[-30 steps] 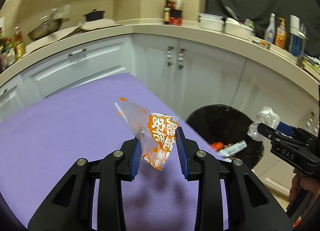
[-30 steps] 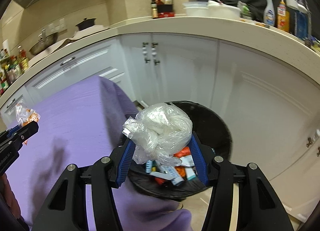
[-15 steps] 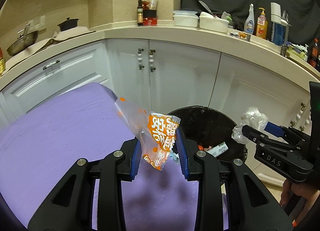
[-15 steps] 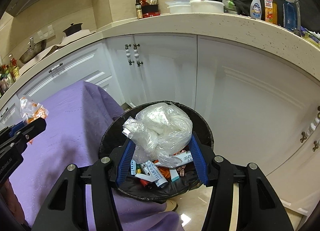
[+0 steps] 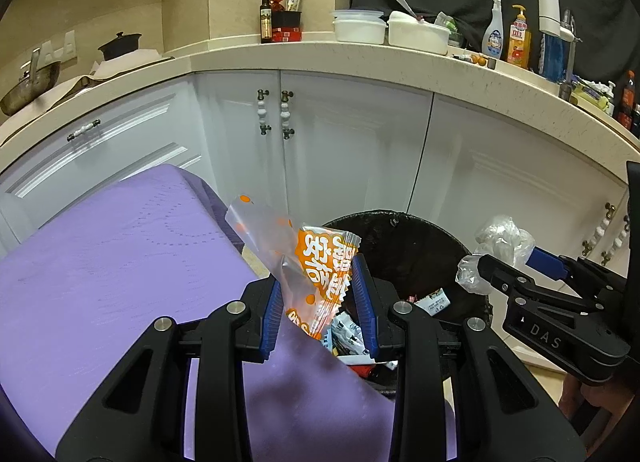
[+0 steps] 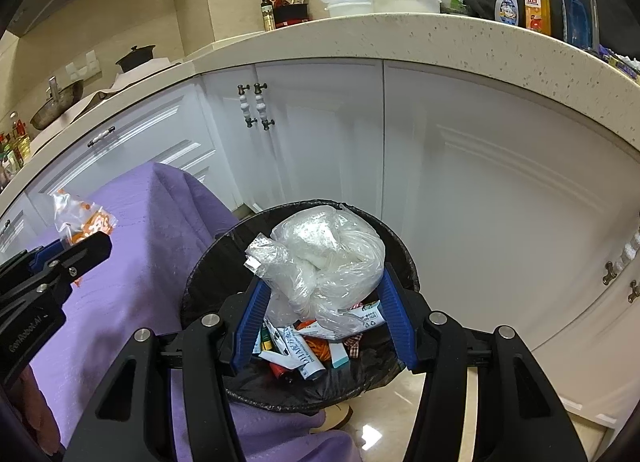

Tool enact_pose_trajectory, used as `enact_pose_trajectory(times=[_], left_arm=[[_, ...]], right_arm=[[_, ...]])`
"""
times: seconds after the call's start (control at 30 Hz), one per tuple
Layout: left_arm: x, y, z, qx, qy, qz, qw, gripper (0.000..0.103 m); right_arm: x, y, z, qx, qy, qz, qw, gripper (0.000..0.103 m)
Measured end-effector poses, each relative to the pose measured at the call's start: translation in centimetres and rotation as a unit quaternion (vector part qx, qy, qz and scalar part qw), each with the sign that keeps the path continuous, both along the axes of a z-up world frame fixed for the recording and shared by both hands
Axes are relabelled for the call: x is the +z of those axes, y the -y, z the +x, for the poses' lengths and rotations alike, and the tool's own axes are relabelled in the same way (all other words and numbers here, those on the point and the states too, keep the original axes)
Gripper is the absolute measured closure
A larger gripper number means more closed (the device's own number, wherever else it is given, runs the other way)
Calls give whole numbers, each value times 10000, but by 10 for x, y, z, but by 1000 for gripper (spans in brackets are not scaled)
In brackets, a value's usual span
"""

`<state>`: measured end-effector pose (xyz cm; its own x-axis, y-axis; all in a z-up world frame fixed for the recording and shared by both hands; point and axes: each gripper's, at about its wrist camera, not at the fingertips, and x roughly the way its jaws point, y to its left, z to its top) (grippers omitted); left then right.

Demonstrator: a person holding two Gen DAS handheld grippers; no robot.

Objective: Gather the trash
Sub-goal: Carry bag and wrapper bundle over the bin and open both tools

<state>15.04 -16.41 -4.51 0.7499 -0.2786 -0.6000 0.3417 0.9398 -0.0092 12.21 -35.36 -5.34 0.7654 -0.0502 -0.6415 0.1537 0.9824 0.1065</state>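
Above the black-lined round trash bin [image 6: 404, 258], already part full, the right gripper [image 6: 320, 294] pinches a crumpled clear plastic bag [image 6: 320, 258] and the left gripper [image 5: 318, 302] an orange-printed snack wrapper [image 5: 320, 266], neither dropped yet.

Legible markings in the two wrist views.
"DAS" stands in pale raised letters on the black body of the right hand-held gripper [image 5: 516, 262], lower right of the left wrist view. A faint line reading roughly "GewRobot.AI" runs along the left hand-held gripper [image 6: 86, 248], lower left of the right wrist view. The orange snack wrapper [image 5: 320, 274] carries large white Chinese characters. Print on the packets in the trash bin [image 6: 208, 278] is too small to read.
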Motion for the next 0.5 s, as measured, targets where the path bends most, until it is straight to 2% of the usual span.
enact_pose_trajectory(times=[0.5], left_arm=[[-16,27,28,-119,-43,58,9999,69]], right_arm=[[-13,9,27,-49,-82,63,9999,47]])
